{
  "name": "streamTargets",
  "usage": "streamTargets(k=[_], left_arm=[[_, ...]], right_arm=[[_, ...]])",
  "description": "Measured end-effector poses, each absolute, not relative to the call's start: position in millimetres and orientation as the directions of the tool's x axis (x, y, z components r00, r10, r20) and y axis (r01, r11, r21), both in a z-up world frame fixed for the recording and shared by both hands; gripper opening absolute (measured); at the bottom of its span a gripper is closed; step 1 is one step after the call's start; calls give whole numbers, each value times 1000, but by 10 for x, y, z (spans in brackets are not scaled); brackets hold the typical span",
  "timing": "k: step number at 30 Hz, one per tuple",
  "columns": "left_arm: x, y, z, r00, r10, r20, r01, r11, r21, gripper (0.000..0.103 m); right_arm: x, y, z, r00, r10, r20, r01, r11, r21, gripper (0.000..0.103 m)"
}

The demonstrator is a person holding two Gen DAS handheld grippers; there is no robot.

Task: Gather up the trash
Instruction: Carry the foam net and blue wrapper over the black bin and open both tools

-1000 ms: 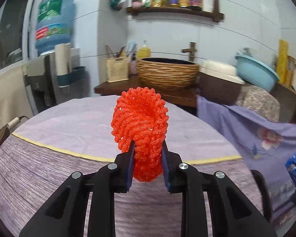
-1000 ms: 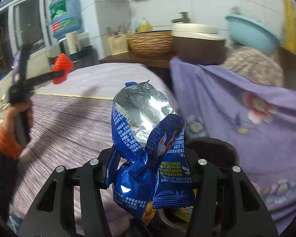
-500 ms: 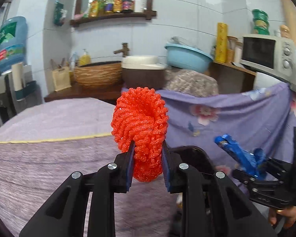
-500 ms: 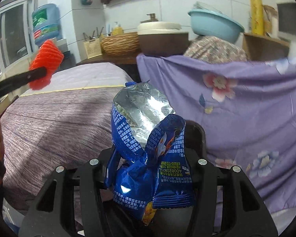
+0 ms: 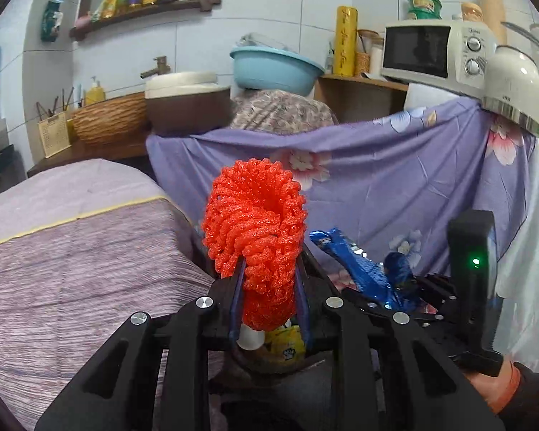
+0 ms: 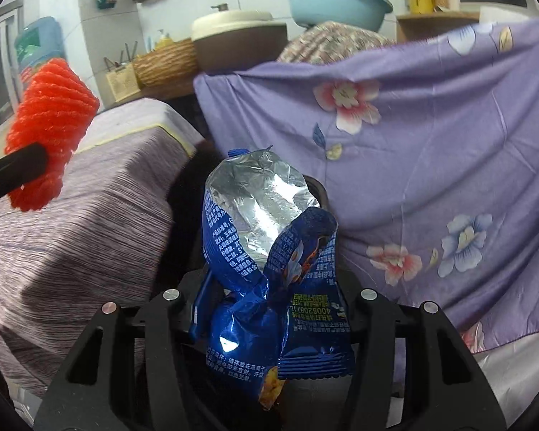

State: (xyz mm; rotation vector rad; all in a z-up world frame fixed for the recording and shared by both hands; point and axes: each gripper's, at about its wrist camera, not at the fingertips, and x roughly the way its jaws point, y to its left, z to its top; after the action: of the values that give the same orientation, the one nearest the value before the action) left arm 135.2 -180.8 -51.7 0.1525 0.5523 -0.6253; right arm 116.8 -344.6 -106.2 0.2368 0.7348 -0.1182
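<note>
One red foam net [image 5: 255, 240] clamped between the left gripper's [image 5: 268, 298] closed fingers above the dark trash bin [image 5: 269, 366], one crumpled blue snack bag [image 6: 269, 273] pinched upright in the right gripper [image 6: 269, 309] just beside it, over the same bin beside the purple-covered table [image 5: 72, 269].

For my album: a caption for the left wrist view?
Left gripper clamps crumpled orange foam net above dark bin.
</note>
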Motion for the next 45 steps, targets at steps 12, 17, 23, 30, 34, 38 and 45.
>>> streamTargets(k=[12, 17, 23, 30, 34, 38, 45], left_arm=[[1443, -2081, -899, 620, -484, -617, 602, 799, -22, 25], [1472, -2119, -980, 613, -473, -633, 599, 800, -18, 25], [1524, -2126, -1056, 601, -465, -650, 595, 803, -24, 25], [1614, -2212, -1164, 573, -465, -675, 605, 795, -34, 25], [1668, -2279, -1272, 559, -457, -692, 611, 791, -29, 25], [1735, -2355, -1377, 547, -450, -706, 625, 781, -14, 25], [1826, -2434, -1466, 532, -448, -719, 631, 776, -16, 40]], right_arm=[[1643, -3654, -1626, 671, 16, -741, 218, 952, 217, 58], [1759, -3632, -1690, 667, -11, -745, 221, 958, 183, 78], [1685, -3675, -1704, 666, -29, -745, 235, 957, 173, 83], [1413, -3731, -1630, 671, -58, -739, 253, 955, 154, 84], [1222, -3776, -1584, 673, -99, -733, 276, 953, 124, 84], [1089, -3851, -1530, 670, -145, -728, 298, 951, 85, 85], [945, -3950, -1508, 663, -156, -732, 327, 940, 96, 89]])
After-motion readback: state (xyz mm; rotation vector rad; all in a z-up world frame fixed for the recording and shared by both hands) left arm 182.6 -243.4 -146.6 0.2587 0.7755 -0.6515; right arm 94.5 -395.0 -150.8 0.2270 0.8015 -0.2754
